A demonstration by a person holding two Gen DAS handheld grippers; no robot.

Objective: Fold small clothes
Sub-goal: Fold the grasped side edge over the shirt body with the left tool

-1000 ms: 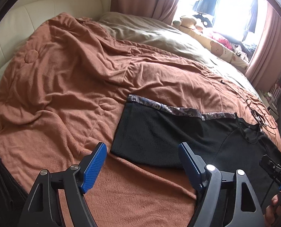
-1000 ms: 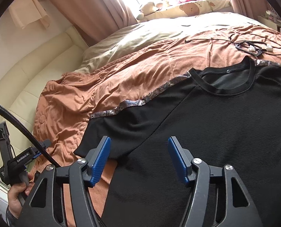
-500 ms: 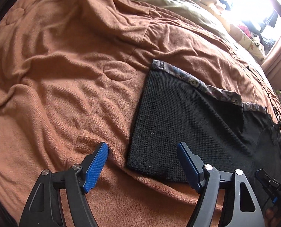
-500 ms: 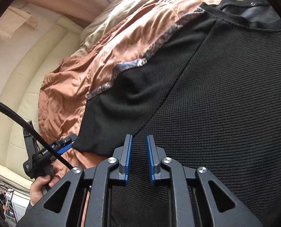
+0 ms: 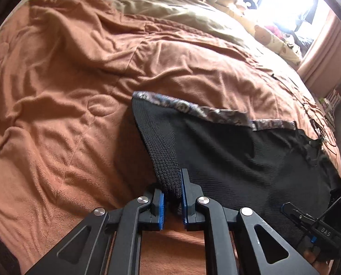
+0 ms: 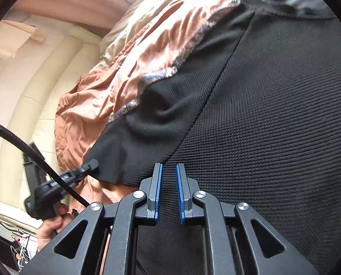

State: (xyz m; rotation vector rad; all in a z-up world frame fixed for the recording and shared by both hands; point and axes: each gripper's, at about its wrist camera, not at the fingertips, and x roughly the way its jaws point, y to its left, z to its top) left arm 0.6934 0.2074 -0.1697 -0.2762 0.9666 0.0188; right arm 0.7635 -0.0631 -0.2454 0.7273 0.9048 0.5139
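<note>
— Black waffle-knit, that shirt point(image 5: 239, 160); it lies flat on the rust-brown fleece blanket point(image 5: 67, 91) of the bed, toward the near right. A patterned grey band point(image 5: 193, 107) runs along its far edge.

— And the left gripper point(image 5: 172, 197)?

— Its blue-padded fingers point(image 5: 184, 194) have just been closing, and they now pinch the sleeve's near corner, the cloth bunched into a ridge between them.

— The right gripper point(image 6: 168, 192)?

— Nearly shut, a narrow slit left between the pads, the tips down on the shirt's near hem. Whether cloth is actually caught there, I cannot tell.

— Room around it?

— Wide rumpled blanket lies bare to the left and far side. A thin black cable point(image 5: 317, 123) lies on the blanket by the collar, far right. A cream padded headboard point(image 6: 32, 105) curves at the left.
</note>
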